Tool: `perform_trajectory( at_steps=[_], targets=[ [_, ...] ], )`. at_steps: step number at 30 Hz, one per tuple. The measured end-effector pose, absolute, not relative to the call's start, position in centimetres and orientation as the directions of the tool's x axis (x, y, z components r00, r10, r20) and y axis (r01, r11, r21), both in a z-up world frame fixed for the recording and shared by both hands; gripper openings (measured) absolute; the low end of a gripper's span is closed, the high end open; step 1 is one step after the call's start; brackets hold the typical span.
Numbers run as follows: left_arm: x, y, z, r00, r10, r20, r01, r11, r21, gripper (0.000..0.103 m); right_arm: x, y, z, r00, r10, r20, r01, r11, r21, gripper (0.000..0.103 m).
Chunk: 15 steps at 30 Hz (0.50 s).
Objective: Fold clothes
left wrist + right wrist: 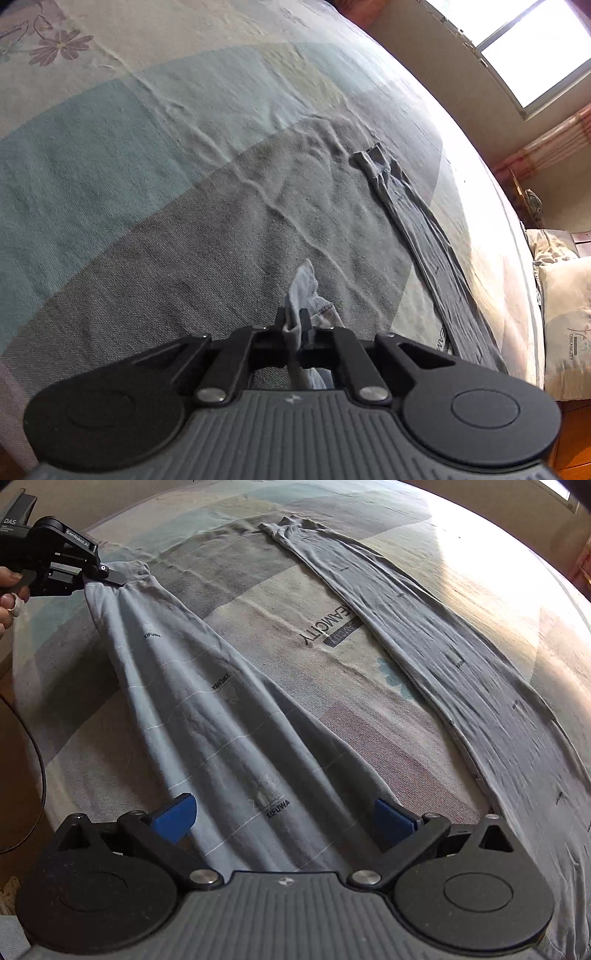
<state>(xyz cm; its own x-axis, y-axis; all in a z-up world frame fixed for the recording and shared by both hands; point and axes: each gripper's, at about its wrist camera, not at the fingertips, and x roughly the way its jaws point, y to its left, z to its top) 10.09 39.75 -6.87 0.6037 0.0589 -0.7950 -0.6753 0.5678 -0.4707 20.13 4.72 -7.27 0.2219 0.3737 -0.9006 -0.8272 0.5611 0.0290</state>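
Folding looks partway at most: pale grey-blue printed cotton trousers [221,709] lie spread on the patterned bedspread [295,635], one leg lower centre, the other at right, left gripper [110,578] clamped on a leg end upper left, right gripper [284,818] apart above the fabric.

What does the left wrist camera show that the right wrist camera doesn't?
Only the left wrist view shows the left gripper from behind, shut on a bunched pant cuff, plus the window and a pillow. Only the right wrist view shows the open right gripper over the near pant leg, a hand and the bedspread's printed lettering. Both show the bedspread and the far pant leg.
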Motion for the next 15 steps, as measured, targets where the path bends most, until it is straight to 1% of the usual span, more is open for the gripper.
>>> perform_trajectory(
  at_steps=[5,9,13,15],
  targets=[
    [8.0,40.2,-6.2,0.536,0.077,-0.841,-0.702,0.594,-0.393,0.004,18.2,2.9,-6.9,0.174,0.366,-0.914,-0.824,0.562,0.069,0.103],
    [7.8,40.3,-6.7,0.515,0.09,-0.852,-0.718,0.589,-0.371,0.004,17.4,0.0,-6.8,0.159,0.32,-0.934,-0.806,0.588,0.064,0.103],
    [9.5,40.2,-8.4,0.445,0.085,-0.891,-0.726,0.617,-0.304,0.004,16.9,-4.1,-7.7,0.159,0.21,-0.965,-0.781,0.625,0.007,0.103],
    [10.3,40.3,-9.3,0.413,0.08,-0.907,-0.73,0.624,-0.277,0.004,16.6,-5.9,-8.5,0.188,0.152,-0.97,-0.81,0.582,-0.066,0.103]
  ],
)
